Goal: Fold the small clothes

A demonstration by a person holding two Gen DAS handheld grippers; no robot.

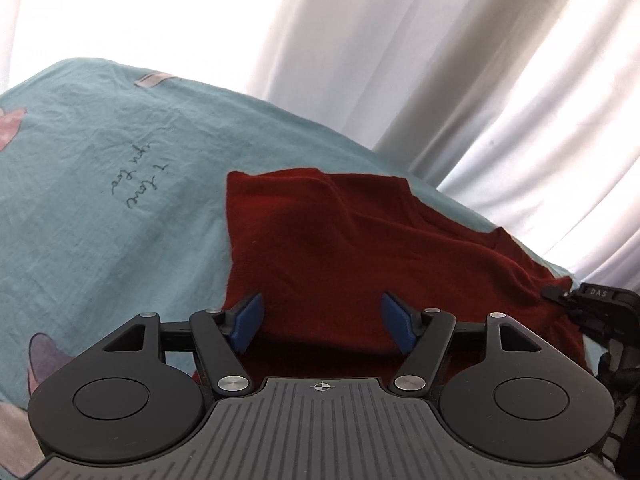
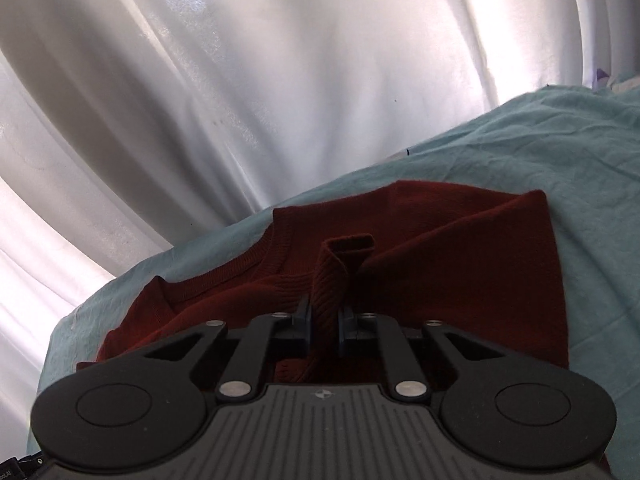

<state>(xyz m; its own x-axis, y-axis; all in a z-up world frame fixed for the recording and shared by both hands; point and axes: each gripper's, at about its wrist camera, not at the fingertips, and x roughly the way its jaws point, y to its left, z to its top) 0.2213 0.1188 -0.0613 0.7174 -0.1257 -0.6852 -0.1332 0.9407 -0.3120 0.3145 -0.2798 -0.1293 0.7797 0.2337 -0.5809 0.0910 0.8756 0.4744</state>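
A dark red knit sweater [image 1: 360, 248] lies partly folded on a teal bed sheet [image 1: 100, 168]. My left gripper [image 1: 324, 320] hovers over its near edge, open wide, and the blue pads [image 1: 250, 322] touch nothing. In the right wrist view the sweater [image 2: 460, 264] shows its ribbed neckline at the left. A ribbed strip of the sweater, a sleeve end or cuff [image 2: 332, 276], rises in a fold between the pads of my right gripper [image 2: 325, 316], which is shut on it. The right gripper's black tip [image 1: 554, 293] also shows at the sweater's right edge.
White curtains [image 2: 280, 80] hang close behind the bed's far edge. The teal sheet [image 2: 580, 200] carries handwriting [image 1: 140, 184] and pink prints [image 1: 10, 124] to the left of the sweater.
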